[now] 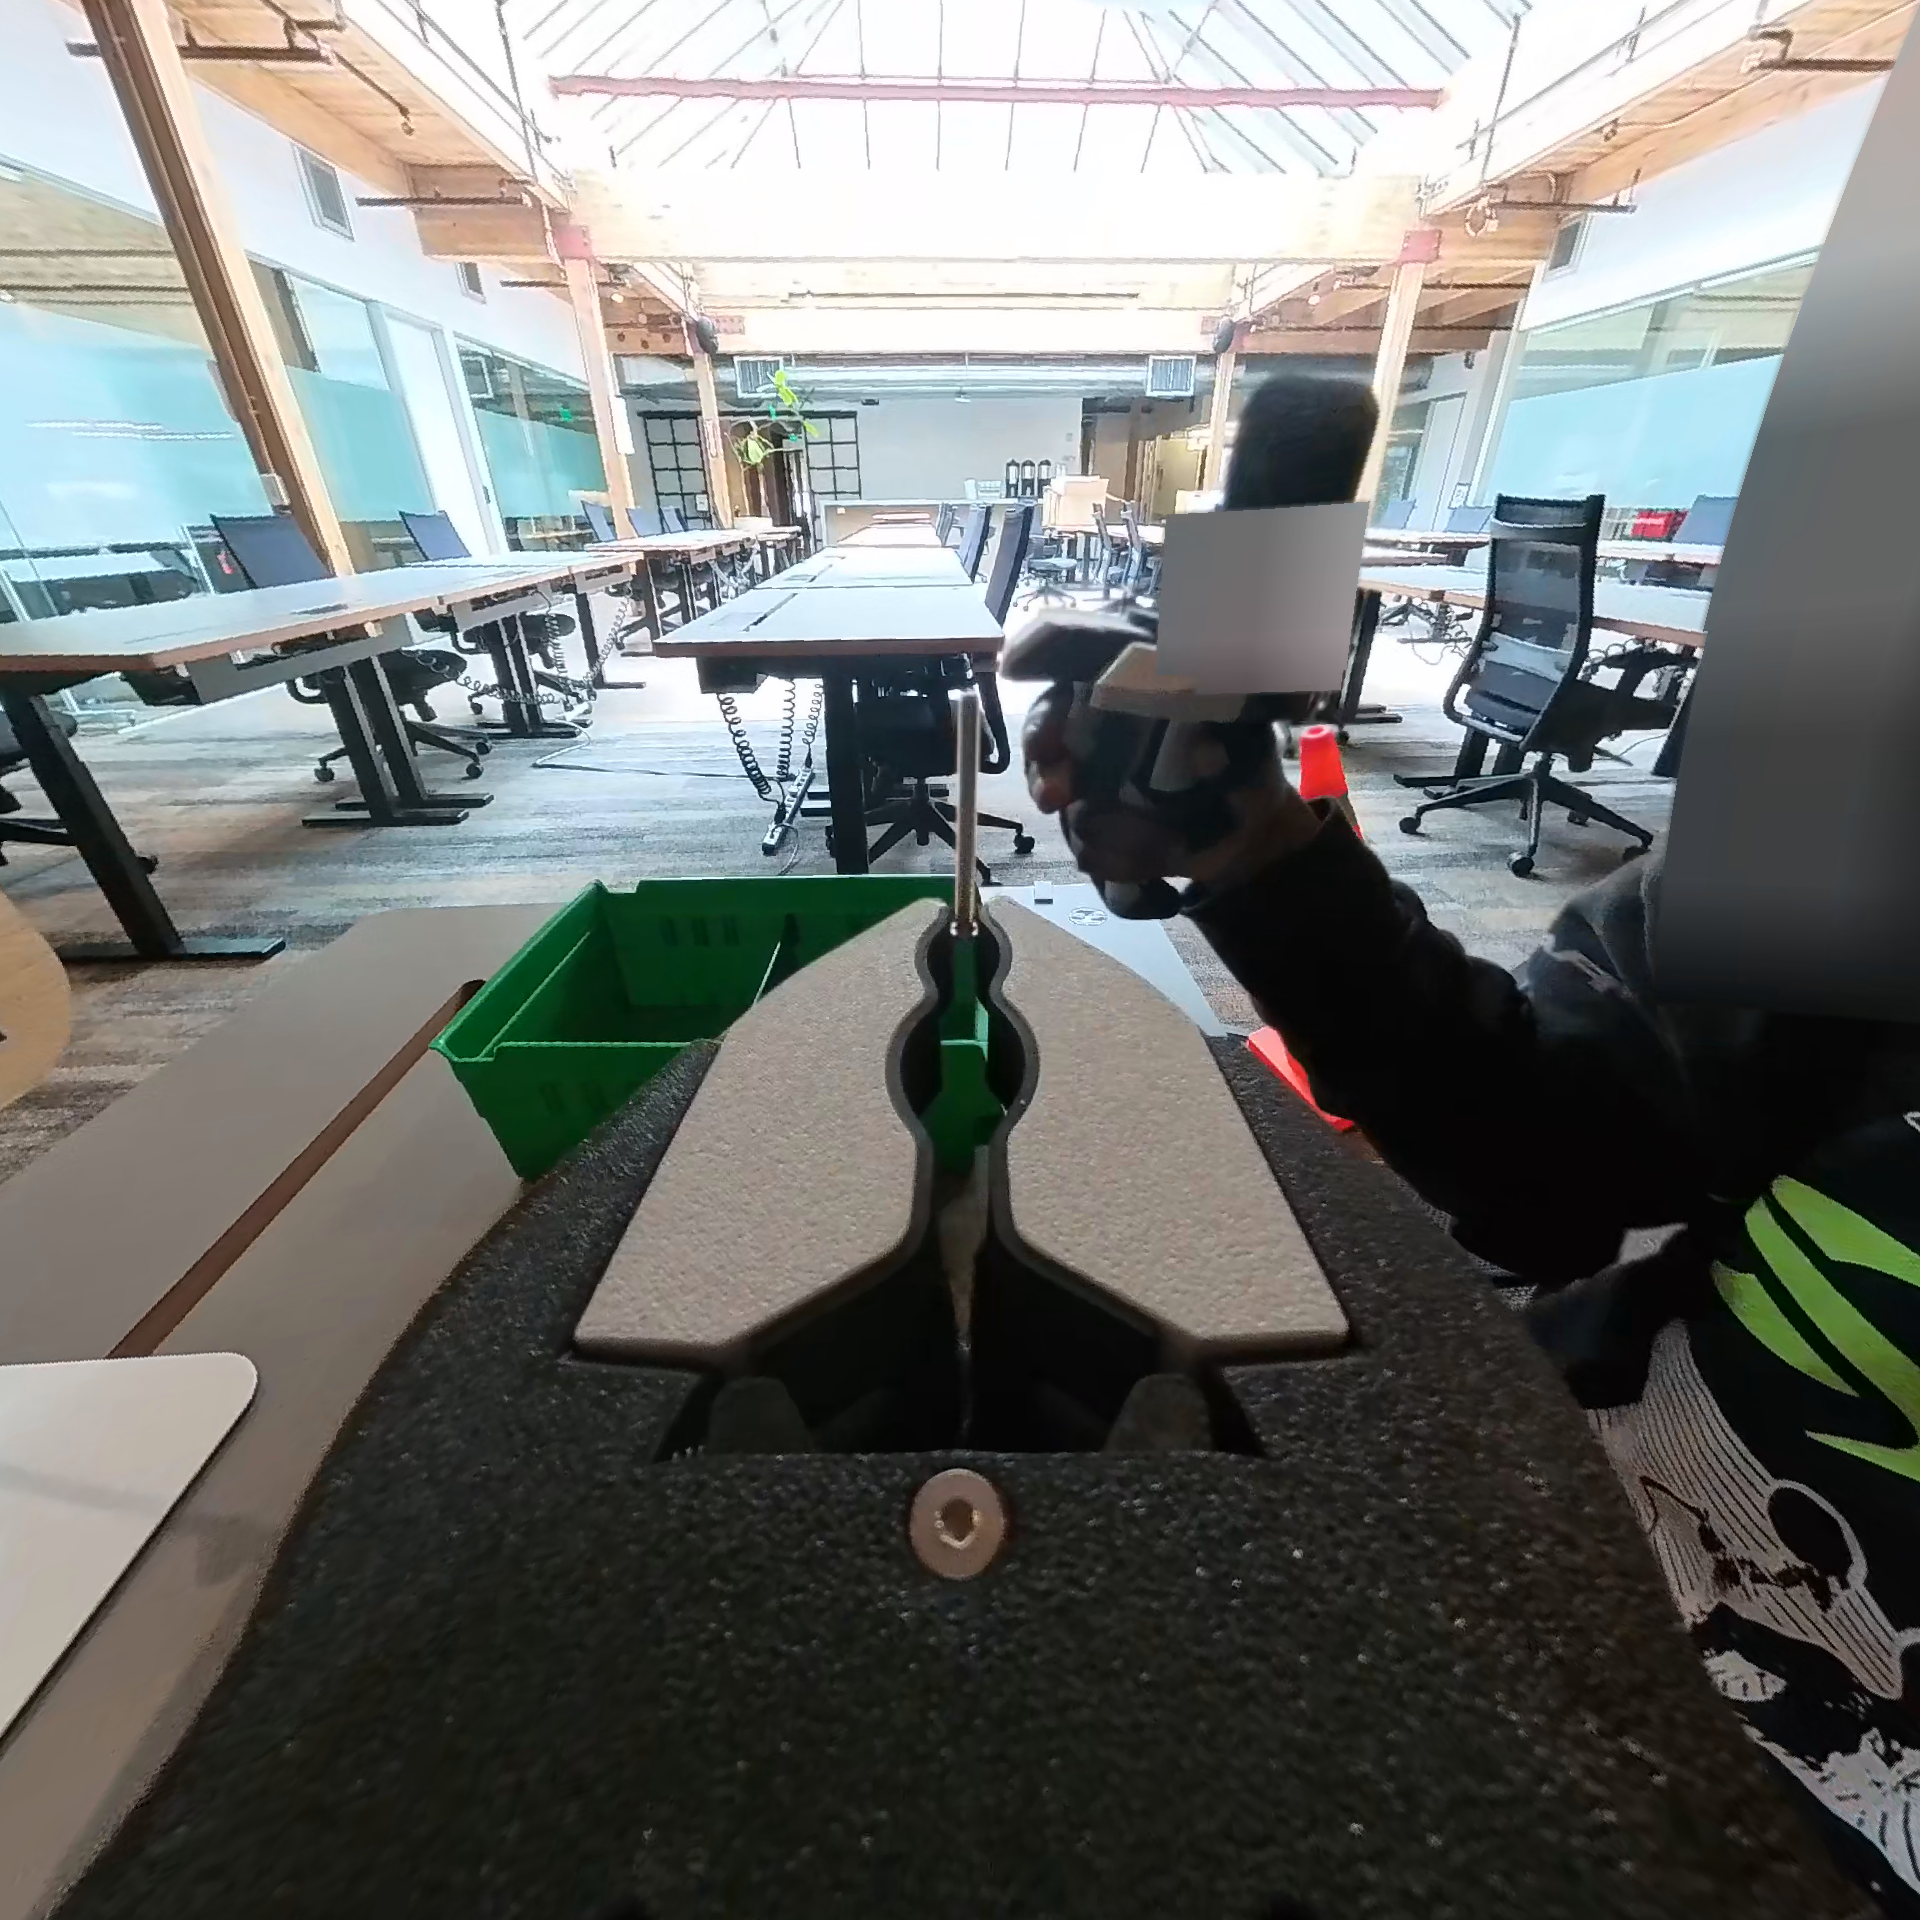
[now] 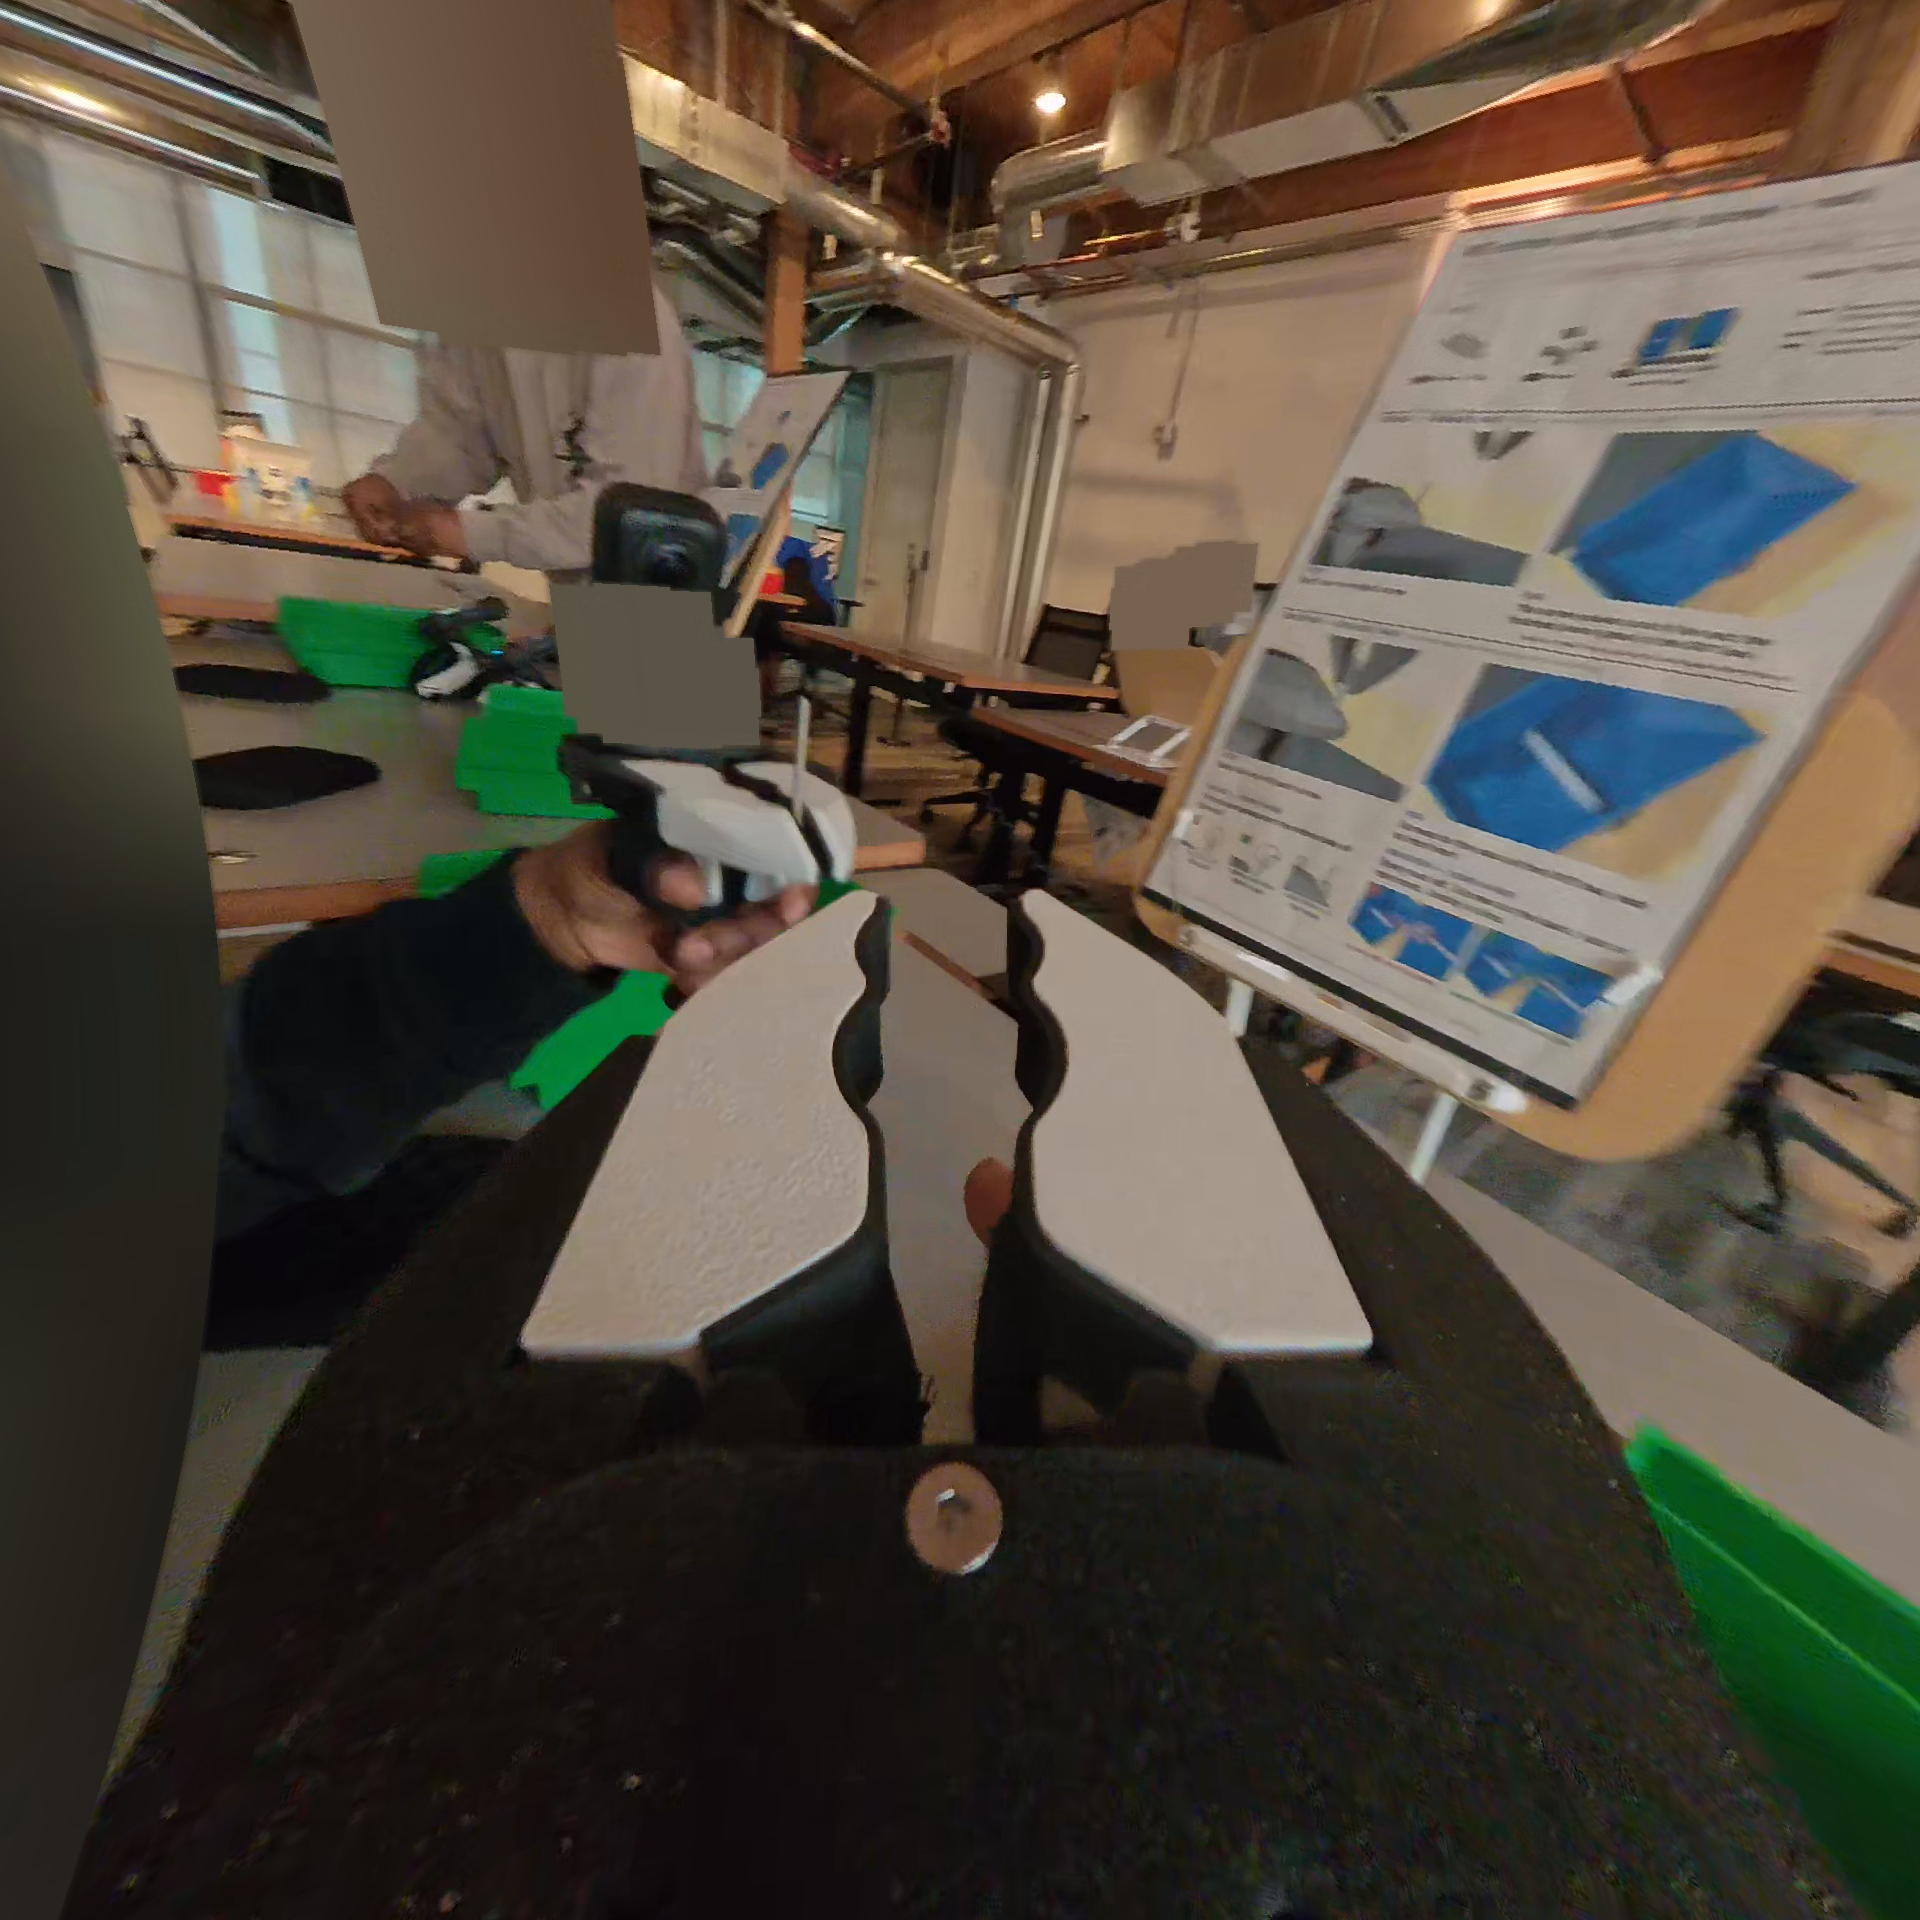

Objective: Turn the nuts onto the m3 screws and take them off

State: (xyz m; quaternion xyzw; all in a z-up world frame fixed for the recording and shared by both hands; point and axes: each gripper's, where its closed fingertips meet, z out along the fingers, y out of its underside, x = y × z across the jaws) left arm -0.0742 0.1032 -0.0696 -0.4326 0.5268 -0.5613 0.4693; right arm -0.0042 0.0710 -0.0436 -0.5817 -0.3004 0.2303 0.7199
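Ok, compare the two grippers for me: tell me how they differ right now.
The left gripper has its fingers closed together, pinching a long thin metal screw that stands upright from the tips; the right gripper has its fingers apart with nothing between them. The left is near the green bin; the right points toward an instruction board. Both share grey fingers and black bodies.

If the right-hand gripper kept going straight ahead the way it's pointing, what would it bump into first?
Probably nothing soon: between the open right gripper fingers only grey tabletop shows, then desks far beyond. The instruction board stands off to its right, though depth is unclear.
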